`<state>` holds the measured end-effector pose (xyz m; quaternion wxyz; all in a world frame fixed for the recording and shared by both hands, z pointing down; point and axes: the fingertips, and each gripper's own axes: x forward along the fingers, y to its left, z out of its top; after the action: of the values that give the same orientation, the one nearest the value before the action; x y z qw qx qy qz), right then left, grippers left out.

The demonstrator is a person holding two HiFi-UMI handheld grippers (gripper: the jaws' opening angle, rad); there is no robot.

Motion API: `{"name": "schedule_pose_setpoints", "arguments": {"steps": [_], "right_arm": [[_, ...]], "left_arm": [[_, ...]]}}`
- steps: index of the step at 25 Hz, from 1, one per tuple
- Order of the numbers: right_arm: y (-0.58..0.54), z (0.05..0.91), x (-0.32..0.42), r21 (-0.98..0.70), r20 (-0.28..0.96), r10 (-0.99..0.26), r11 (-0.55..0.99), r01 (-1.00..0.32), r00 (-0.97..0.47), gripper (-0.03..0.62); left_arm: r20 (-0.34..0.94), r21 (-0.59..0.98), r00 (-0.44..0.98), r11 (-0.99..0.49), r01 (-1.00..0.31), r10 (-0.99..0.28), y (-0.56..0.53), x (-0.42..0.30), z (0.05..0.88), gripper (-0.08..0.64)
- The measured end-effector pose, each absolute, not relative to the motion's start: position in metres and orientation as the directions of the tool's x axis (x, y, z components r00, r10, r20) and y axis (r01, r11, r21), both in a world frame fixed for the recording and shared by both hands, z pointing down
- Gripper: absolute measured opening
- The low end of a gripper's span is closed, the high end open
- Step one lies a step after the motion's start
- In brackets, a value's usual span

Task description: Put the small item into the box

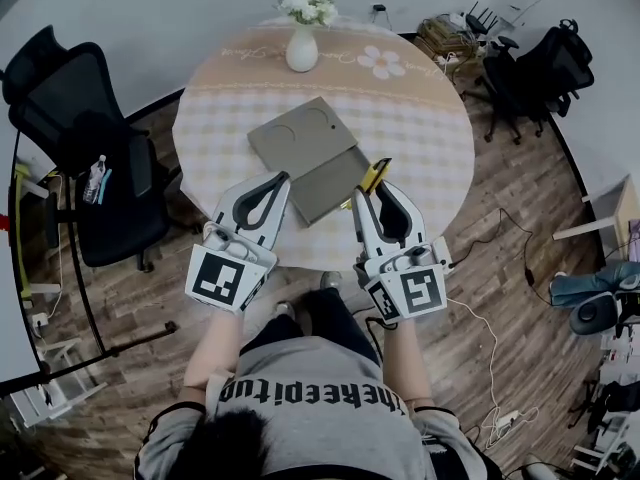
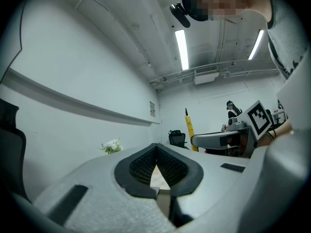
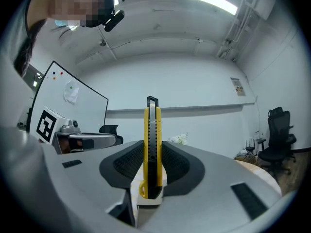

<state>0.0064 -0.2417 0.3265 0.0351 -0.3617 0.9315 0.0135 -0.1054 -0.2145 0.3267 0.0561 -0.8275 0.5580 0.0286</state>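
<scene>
A yellow utility knife stands upright between the pads of my right gripper, which is shut on it. In the head view the knife sticks out beyond the right gripper, just right of the open grey box on the round table. My left gripper hovers at the box's near left corner. Its jaws meet at the tips with nothing between them. From the left gripper view the knife shows off to the right.
A white vase of flowers stands at the table's far edge. A black office chair is to the left and another at the far right. Cables lie on the wooden floor.
</scene>
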Motion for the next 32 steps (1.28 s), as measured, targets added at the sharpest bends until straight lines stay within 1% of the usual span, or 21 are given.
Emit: {"name": "schedule_pose_setpoints", "arguments": {"steps": [6, 14, 22, 26, 32], "right_arm": [[-0.274, 0.33, 0.004, 0.015, -0.047, -0.621, 0.783, -0.622, -0.783, 0.12], [-0.312, 0.354, -0.011, 0.05, 0.032, -0.519, 0.854, -0.517, -0.854, 0.12], [-0.334, 0.396, -0.028, 0.112, 0.166, -0.403, 0.915, -0.389, -0.9, 0.12], [-0.345, 0.424, -0.033, 0.121, 0.232, -0.363, 0.931, -0.344, -0.902, 0.12], [-0.354, 0.462, -0.041, 0.142, 0.331, -0.277, 0.96, -0.243, -0.902, 0.12]], "left_arm": [[-0.112, -0.068, 0.32, -0.314, -0.947, -0.941, -0.237, -0.106, 0.325, 0.014], [-0.096, -0.055, 0.213, -0.208, -0.977, -0.972, -0.26, -0.117, 0.333, 0.014], [-0.06, -0.018, 0.105, -0.104, -0.994, -0.993, -0.273, -0.128, 0.347, 0.014], [-0.028, 0.036, 0.064, -0.065, -0.997, -0.998, -0.28, -0.13, 0.357, 0.014], [0.004, 0.057, 0.008, -0.008, -0.998, -1.0, -0.285, -0.133, 0.371, 0.014]]}}
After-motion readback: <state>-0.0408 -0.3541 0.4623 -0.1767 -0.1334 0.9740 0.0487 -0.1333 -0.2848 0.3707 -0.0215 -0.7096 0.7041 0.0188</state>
